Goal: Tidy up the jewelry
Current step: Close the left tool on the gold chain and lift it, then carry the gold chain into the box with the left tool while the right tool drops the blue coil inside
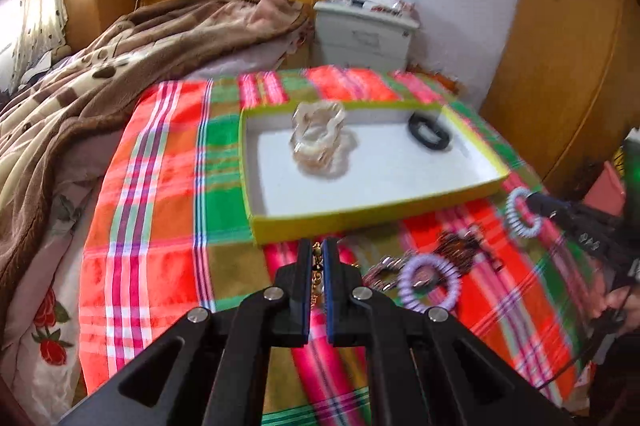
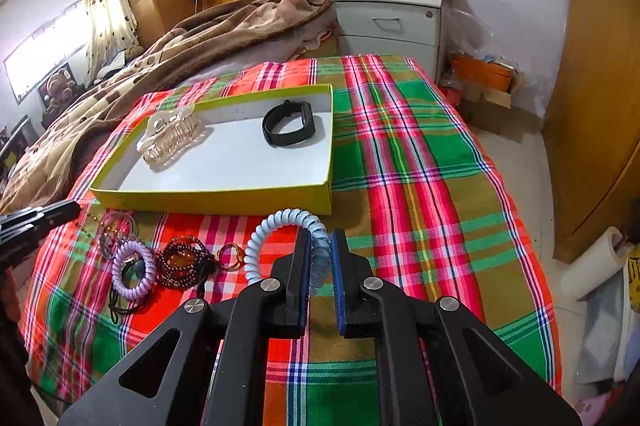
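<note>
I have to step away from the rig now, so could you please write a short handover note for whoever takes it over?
Left gripper: shut on a thin gold chain.
Right gripper: shut on a pale blue spiral hair tie.
Done: clear plastic claw hair clip and black wristband lie in the shallow yellow-walled box.
Left: lilac spiral hair tie, dark red bead bracelet, small amber ring and thin black hair elastics on the plaid cloth.
</note>
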Motion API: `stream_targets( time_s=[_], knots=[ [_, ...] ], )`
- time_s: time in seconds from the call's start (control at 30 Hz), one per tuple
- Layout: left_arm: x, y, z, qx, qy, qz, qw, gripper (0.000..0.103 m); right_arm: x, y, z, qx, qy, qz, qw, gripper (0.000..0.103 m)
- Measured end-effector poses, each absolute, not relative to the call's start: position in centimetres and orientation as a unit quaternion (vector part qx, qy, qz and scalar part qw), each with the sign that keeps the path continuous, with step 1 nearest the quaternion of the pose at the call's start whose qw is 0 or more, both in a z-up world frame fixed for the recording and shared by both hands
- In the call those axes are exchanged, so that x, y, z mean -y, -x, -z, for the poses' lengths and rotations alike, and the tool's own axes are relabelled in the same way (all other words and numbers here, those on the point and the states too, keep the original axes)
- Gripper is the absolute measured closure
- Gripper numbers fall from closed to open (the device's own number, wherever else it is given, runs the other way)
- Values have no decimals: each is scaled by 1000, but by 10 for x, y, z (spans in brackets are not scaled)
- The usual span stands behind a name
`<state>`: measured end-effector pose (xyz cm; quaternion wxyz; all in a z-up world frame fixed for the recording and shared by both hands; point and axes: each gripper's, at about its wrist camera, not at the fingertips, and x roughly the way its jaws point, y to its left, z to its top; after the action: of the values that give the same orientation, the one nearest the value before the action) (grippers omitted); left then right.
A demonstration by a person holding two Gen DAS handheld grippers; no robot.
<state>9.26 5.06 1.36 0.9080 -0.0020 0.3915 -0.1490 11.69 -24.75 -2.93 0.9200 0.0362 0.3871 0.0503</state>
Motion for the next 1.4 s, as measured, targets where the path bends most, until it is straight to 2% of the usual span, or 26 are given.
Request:
stream_targets(
  time_s=[0.13, 0.8, 1.1, 1.4],
  knots=[
    [-48, -92, -33, -363, 9, 167, 917, 98, 247, -118, 25, -382, -36, -54, 922, 93],
    [-37, -115, -91, -316, 4, 182, 931, 98, 240, -146, -26, -336, -37, -75, 938, 93],
    [-42, -144, -84, -325, 8, 171, 930, 98, 230, -169, -25, -342, -34, -81, 936, 93],
    [-48, -162, -54, -358, 19, 162, 920, 98, 222, -200, -3, -376, -25, -86, 922, 93]
  ],
)
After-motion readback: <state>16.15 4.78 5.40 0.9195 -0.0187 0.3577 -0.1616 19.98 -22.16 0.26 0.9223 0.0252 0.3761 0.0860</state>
